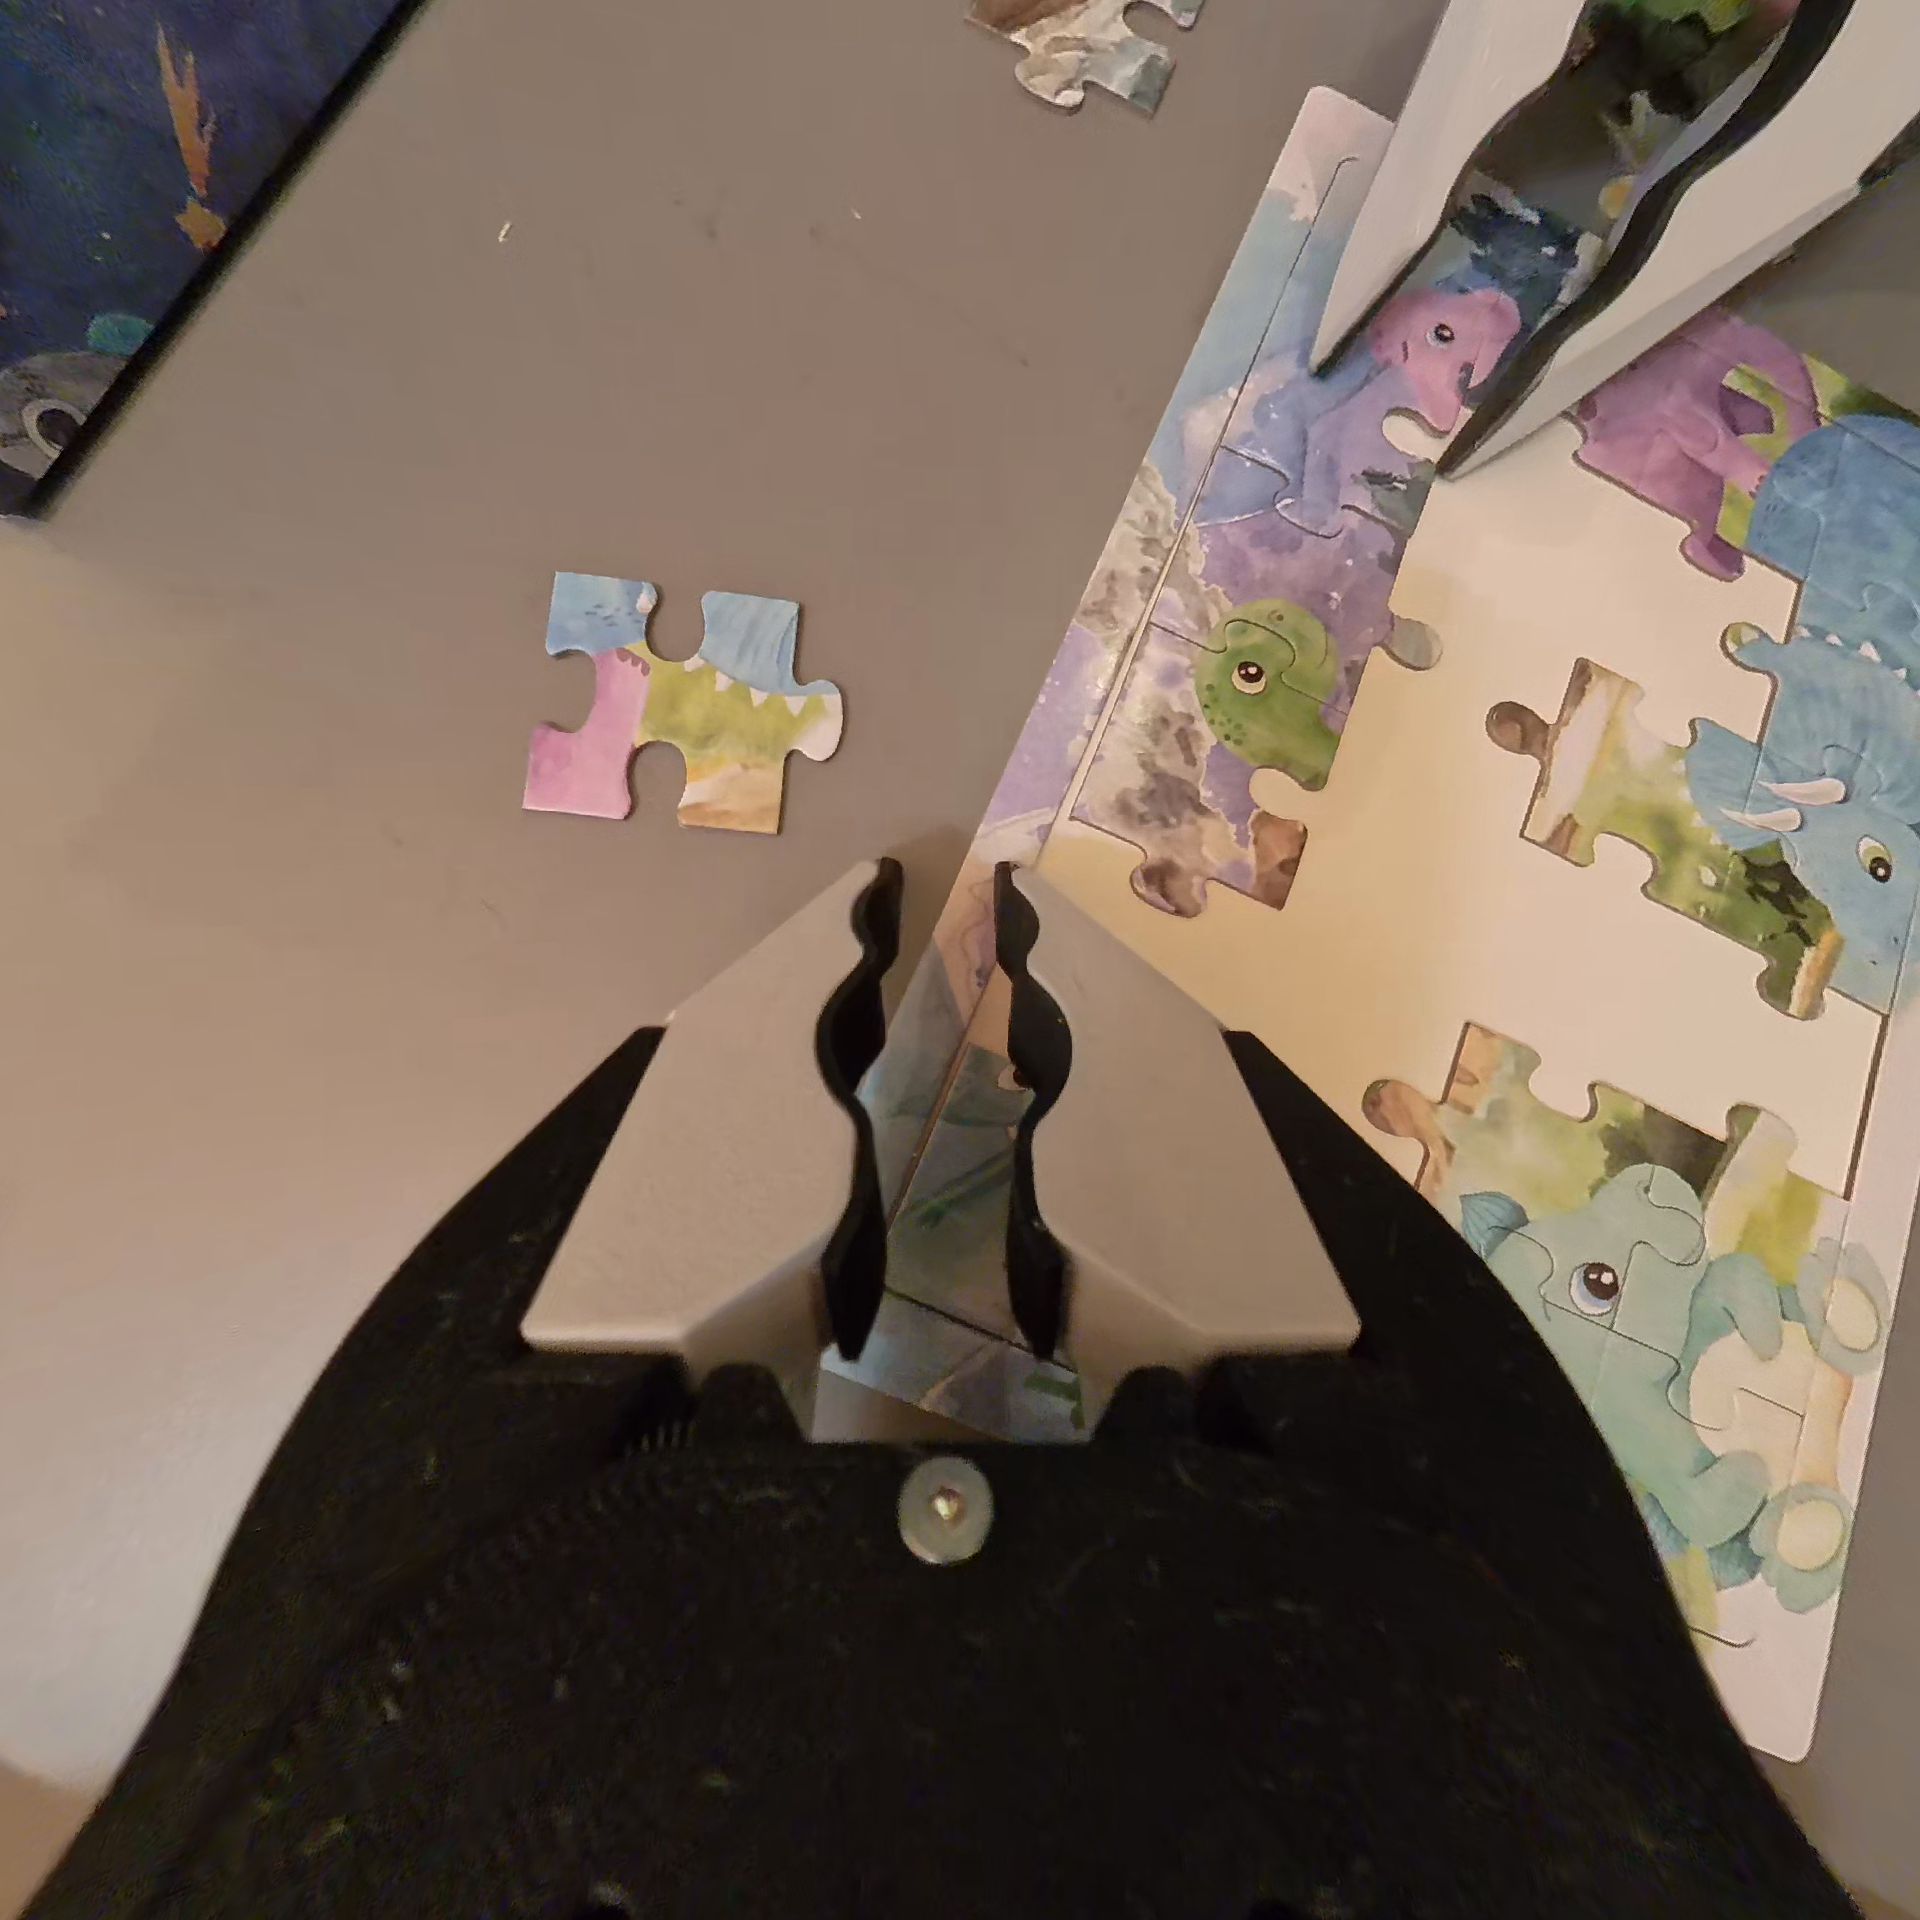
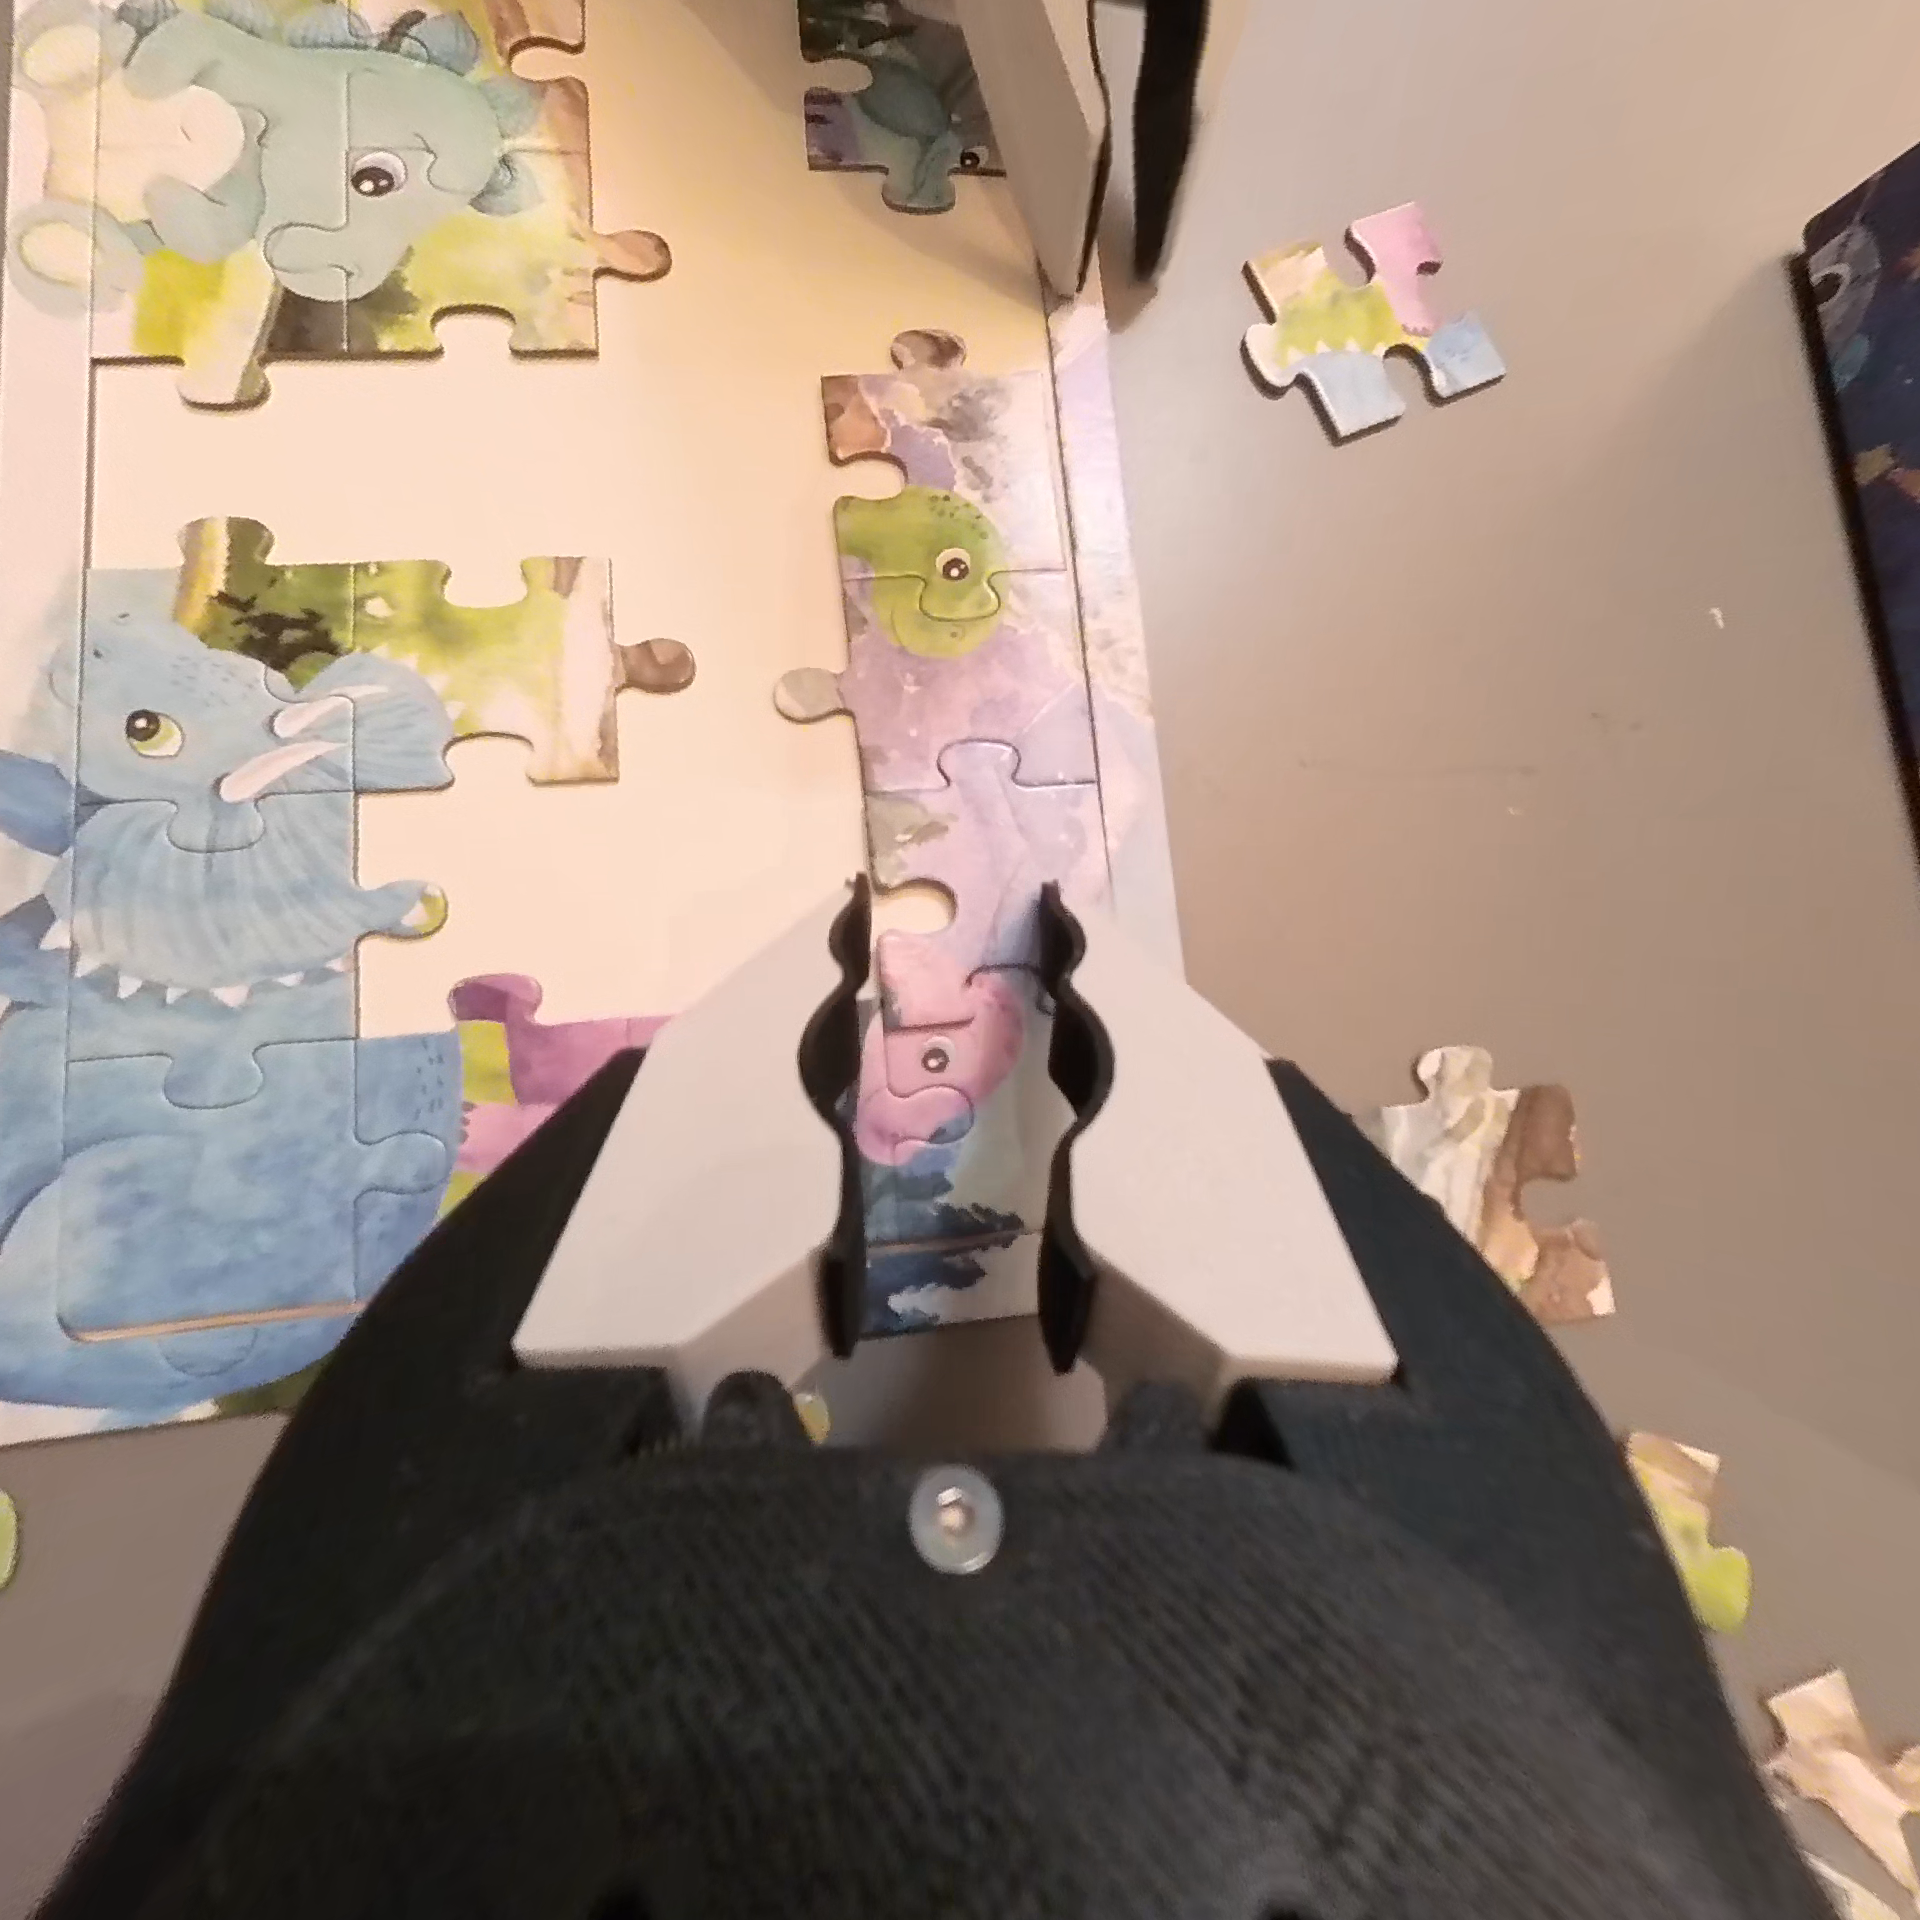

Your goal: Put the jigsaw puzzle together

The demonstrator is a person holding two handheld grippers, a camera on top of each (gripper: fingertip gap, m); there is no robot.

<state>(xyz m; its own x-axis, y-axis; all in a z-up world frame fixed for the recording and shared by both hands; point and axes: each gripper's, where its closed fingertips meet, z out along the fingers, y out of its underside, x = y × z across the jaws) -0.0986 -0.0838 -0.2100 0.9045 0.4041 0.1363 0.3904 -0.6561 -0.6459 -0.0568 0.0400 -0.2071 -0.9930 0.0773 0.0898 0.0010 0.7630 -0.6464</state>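
the jigsaw puzzle (image 2: 644,436) lies half built on its cream tray on the grey counter (image 1: 727,312): a strip of joined pieces runs along one tray edge and clusters of blue and teal dinosaurs fill the other side, with bare tray between them.

the right hand-held gripper (image 2: 951,899) is down over the far end of that edge strip, jaws parted and empty, its tips straddling the piece with the pink dinosaur head (image 2: 935,1060). it looks placed there to press or steady that piece in its seat, though contact cannot be confirmed.

the left hand-held gripper (image 1: 940,868) hovers at the near end of the same strip, over the tray's edge. its jaws stand a little apart and nothing seems held between them. it probably waits there to brace the tray.

a loose pink, green and blue piece (image 1: 681,707) lies on the counter just left of the left gripper's tips, apart from the tray, a likely next pick. more loose pieces (image 2: 1496,1195) sit beside the right gripper.
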